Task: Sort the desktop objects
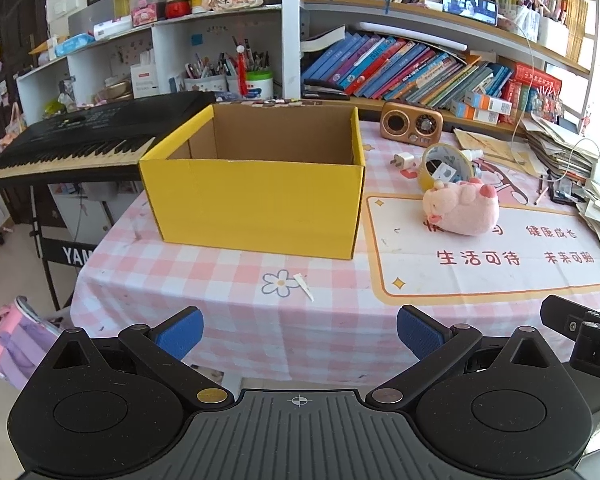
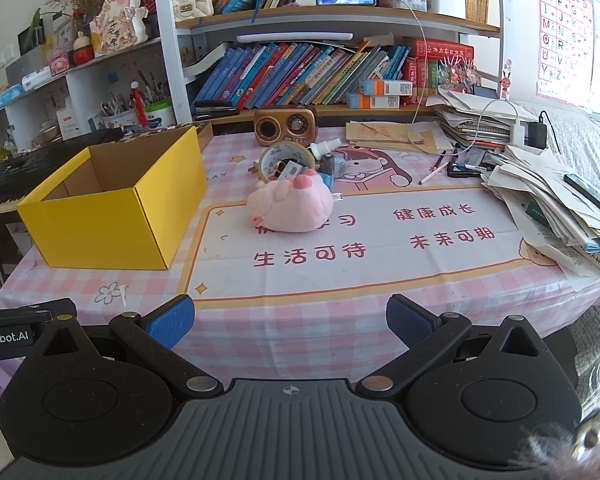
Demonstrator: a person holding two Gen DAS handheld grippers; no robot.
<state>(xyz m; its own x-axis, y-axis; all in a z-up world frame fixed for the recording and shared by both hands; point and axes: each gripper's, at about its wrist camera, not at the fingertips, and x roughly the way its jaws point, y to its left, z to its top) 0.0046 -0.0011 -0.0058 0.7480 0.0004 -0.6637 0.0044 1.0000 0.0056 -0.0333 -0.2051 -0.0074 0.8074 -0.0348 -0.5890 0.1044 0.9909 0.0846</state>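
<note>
Left wrist view: your left tongs point(image 1: 299, 332) are spread wide, holding nothing, hovering off the near edge of the surface point(image 1: 228, 320). The box point(image 1: 256, 200) sits dead ahead of them, open top up, nothing visible inside. The plush point(image 1: 460, 210) lies ahead and well to the right, on the mat point(image 1: 500, 272), apart from the box's right wall. The tape roll point(image 1: 440, 166) and a white plug point(image 1: 402, 160) are just behind it. The tip of the other tool shows at the right edge.

Right wrist view: your right tongs point(image 2: 290, 322) are also wide and hold nothing. The plush point(image 2: 292, 210) sits almost straight ahead of them, slightly left of centre, its long axis running roughly left-right across your line of approach. The box point(image 2: 116, 216) is off to the left. Small clutter, a spray bottle point(image 2: 324, 148) among it, is packed tight behind the plush with the tape roll point(image 2: 286, 162).

My read: the right side is better lined up with the plush. Go straight in, then carry left to the box. Keep the left tongs clear of that path.
</note>
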